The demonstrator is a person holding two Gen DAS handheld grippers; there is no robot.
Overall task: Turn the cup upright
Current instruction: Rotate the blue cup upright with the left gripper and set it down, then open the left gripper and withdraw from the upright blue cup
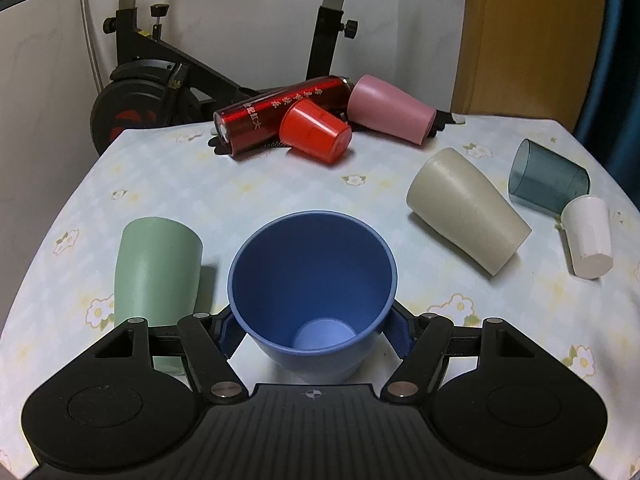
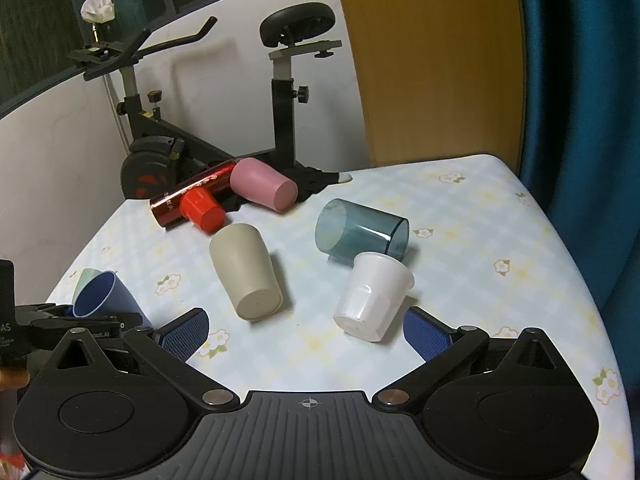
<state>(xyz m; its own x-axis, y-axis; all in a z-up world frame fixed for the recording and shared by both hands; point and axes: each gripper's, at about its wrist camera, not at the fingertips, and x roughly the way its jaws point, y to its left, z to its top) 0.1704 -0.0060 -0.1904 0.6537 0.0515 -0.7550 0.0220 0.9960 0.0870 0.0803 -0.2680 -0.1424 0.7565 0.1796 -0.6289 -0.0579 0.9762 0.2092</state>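
The matte blue plastic cup is clamped between the blue-padded fingers of the left gripper, one pad pressed on each side of its lower wall. The cup is tilted with its mouth toward the camera and up, so the pale inner bottom is seen. Whether its base touches the table cannot be told. In the right wrist view the same cup is seen at the left edge, mouth raised, held in the black linkage of the left gripper.

The right gripper is held with its jaws wide apart, nothing between the pads. The small white plastic cup lies on its side just ahead of it, base toward the camera, near the right pad but not touching.

A pale green matte cup is lying just beside the blue cup, on its left. A beige matte cup lies on its side mid-table. A translucent grey-blue tumbler lies on its side, with the white cup's rim against it. At the far edge, a glossy red metal flask lies with a small red plastic cup leaning on it and a pink matte cup beside it, all on their sides. Everything rests on a table covered with a pale checked floral cloth. A black exercise bike is seen behind the table.
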